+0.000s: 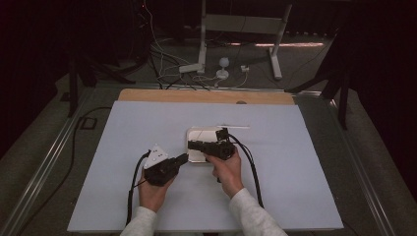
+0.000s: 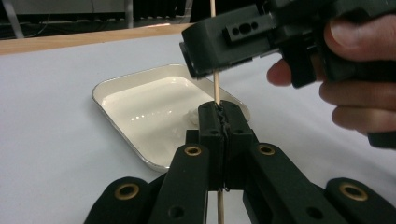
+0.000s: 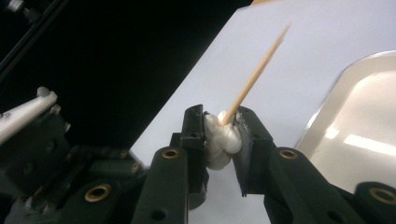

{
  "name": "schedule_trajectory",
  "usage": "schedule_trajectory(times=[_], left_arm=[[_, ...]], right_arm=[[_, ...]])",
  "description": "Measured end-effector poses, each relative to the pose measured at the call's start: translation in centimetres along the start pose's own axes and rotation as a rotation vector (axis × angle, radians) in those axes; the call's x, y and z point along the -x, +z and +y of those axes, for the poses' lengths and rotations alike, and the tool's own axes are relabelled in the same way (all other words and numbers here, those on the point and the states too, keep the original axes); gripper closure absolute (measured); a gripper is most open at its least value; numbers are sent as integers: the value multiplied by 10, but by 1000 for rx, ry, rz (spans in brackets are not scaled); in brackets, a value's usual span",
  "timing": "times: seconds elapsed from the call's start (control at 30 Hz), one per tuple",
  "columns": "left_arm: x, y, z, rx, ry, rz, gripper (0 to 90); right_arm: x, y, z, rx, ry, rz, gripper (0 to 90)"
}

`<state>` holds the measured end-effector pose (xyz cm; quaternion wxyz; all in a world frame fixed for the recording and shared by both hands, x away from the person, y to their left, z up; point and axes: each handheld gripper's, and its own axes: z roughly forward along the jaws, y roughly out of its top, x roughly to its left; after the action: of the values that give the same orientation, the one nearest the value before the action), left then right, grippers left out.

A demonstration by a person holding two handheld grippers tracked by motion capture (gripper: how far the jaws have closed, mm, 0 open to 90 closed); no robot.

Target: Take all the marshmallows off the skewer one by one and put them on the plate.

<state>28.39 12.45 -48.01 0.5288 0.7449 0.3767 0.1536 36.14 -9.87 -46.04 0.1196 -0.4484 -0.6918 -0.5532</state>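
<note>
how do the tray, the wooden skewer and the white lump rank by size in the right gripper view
1. Tray, largest, though partly cut off by the frame.
2. Wooden skewer, long but thin.
3. White lump, smallest, though nearest the camera, so unsure against the skewer.

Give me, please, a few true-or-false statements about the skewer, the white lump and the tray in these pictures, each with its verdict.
1. The left gripper is shut on the wooden skewer. True.
2. The right gripper squeezes a soft white lump with the skewer through it. True.
3. The white tray holds several lumps piled high. False: it is nearly bare, with one small white bit near its right rim.
4. The skewer lies flat on the table. False: both grippers hold it above the white table cover.
5. The tray is round. False: it is rectangular with rounded corners.
</note>
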Motion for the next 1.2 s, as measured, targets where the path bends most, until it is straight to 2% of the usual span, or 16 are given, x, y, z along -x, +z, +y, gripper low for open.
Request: schedule_trajectory(times=[0.07, 0.1, 0.13, 0.2, 0.23, 0.27, 0.37, 0.43, 0.47, 0.5, 0.53, 0.7, 0.8, 1.2], left_arm=[[-1, -1, -3, -12, 12, -7, 900], [-1, -1, -3, -12, 12, -7, 900], [-1, -2, -3, -10, 11, -12, 900], [0, -1, -2, -3, 21, -26, 900], [3, 2, -2, -24, 46, -19, 900], [3, 2, -3, -38, 51, -12, 900], [0, 1, -5, -35, 28, -5, 900], [-4, -1, -4, -21, 11, 1, 900], [-5, -2, -4, -12, 2, 1, 900], [-6, -2, -4, -10, -2, 5, 900], [-6, -2, -4, -12, -5, 8, 900], [-6, -2, -3, -8, -6, 10, 899], [-7, -3, -3, -6, -14, 13, 898], [-8, -4, -3, 1, -25, 19, 898]], right_arm=[[4, -9, 6, 59, 22, -29, 769], [4, -9, 6, 59, 22, -29, 769], [14, -21, 14, 96, 68, -17, 773], [17, -30, 20, 93, 50, -30, 773], [16, -34, 22, 99, 34, -49, 775], [17, -38, 25, 118, 22, -72, 776], [23, -55, 35, 168, 47, -73, 776], [24, -59, 37, 166, 35, -82, 775], [24, -63, 39, 152, 0, -111, 773], [24, -63, 39, 146, -12, -119, 772], [24, -63, 39, 146, -12, -119, 772], [26, -60, 38, 119, -43, -158, 765], [25, -55, 37, 94, -78, -197, 760], [29, -51, 35, 62, -134, -268, 747]])
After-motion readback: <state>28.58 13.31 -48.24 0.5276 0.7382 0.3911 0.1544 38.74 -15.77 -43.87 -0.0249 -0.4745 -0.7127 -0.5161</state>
